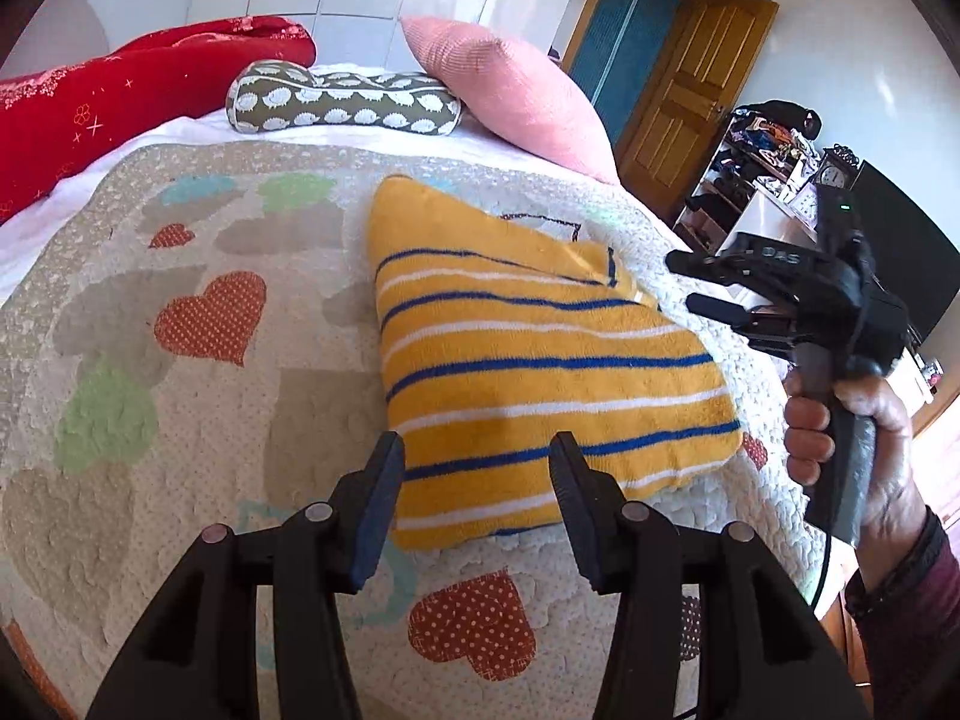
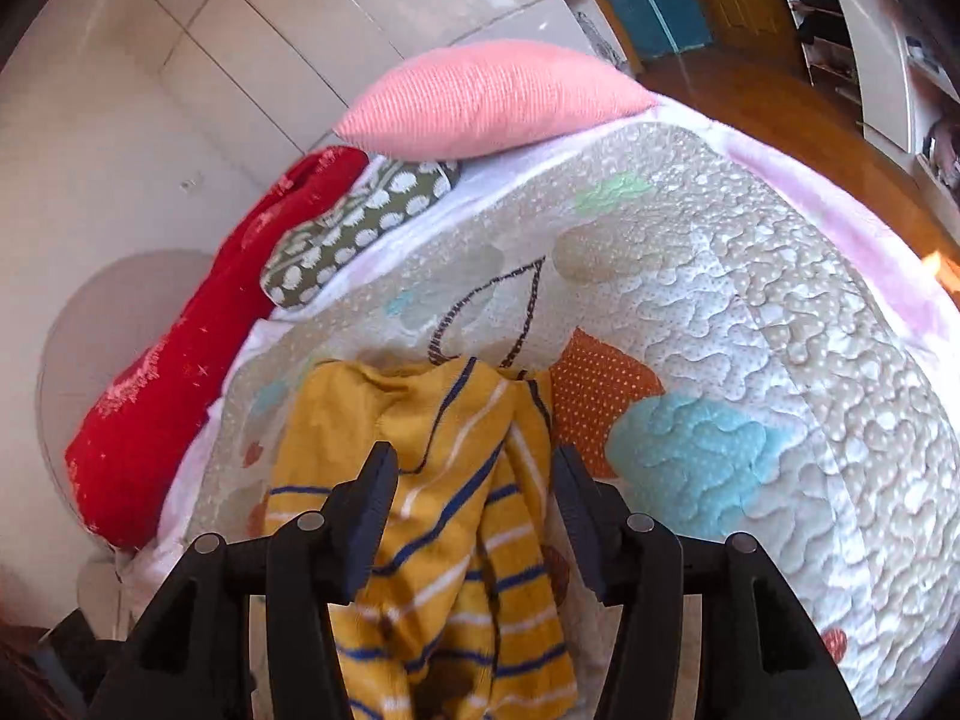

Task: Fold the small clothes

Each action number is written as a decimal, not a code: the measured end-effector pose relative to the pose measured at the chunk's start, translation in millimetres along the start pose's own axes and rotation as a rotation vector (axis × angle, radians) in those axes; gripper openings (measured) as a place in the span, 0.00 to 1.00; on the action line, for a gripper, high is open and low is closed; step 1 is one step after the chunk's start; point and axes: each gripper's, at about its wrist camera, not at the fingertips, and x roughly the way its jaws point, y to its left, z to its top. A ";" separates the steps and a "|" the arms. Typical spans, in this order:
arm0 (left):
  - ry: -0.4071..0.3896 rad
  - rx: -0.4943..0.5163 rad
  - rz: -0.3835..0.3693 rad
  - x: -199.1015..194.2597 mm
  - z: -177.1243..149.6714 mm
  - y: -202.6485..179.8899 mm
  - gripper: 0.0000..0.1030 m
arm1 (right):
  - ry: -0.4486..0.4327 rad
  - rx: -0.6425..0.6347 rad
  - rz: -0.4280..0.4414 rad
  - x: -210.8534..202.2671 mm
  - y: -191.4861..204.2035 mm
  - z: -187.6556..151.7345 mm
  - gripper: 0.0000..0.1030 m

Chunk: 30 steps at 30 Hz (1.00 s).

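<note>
Only the left wrist view shows the yellow striped garment (image 1: 540, 372) whole, folded flat on the bed quilt (image 1: 198, 420), with the right claw (image 1: 696, 282) hovering beside it, released. Both views show the left claw (image 1: 474, 468) and right one parted, empty. The right view cuts off the garment's near end behind its fingers (image 2: 375, 516).

Bed with a quilted heart-patterned cover (image 1: 198, 420), and what lies on it.

A folded yellow garment with blue and white stripes (image 1: 528, 372) lies flat on the quilt right of centre in the left wrist view. Along the upper edge of the frame sit a red bolster (image 1: 120, 96) at upper left, a green hedgehog-print pillow (image 1: 342, 102) beside it, and a pink cushion (image 1: 516, 90) leaning to its right.
</note>
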 end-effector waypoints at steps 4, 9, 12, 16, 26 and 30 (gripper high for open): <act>0.001 -0.019 0.012 10.4 12.3 19.7 0.50 | 0.146 -0.001 -0.040 62.8 3.3 16.1 0.36; -0.068 -0.015 0.081 12.2 21.7 49.2 0.53 | 0.074 -0.226 -0.172 68.9 42.6 39.0 0.08; -0.069 -0.054 0.091 17.5 18.1 70.6 0.53 | 0.037 -0.283 -0.293 85.7 52.0 55.7 0.08; -0.053 -0.051 0.115 19.2 10.7 85.5 0.53 | 0.123 -0.307 -0.395 128.5 44.5 47.2 0.11; -0.073 -0.082 0.159 15.7 7.4 104.0 0.59 | -0.105 -0.224 -0.368 33.2 57.1 34.8 0.41; -0.054 -0.144 0.164 18.6 6.7 119.5 0.59 | -0.059 -0.295 -0.219 21.8 99.3 3.3 0.26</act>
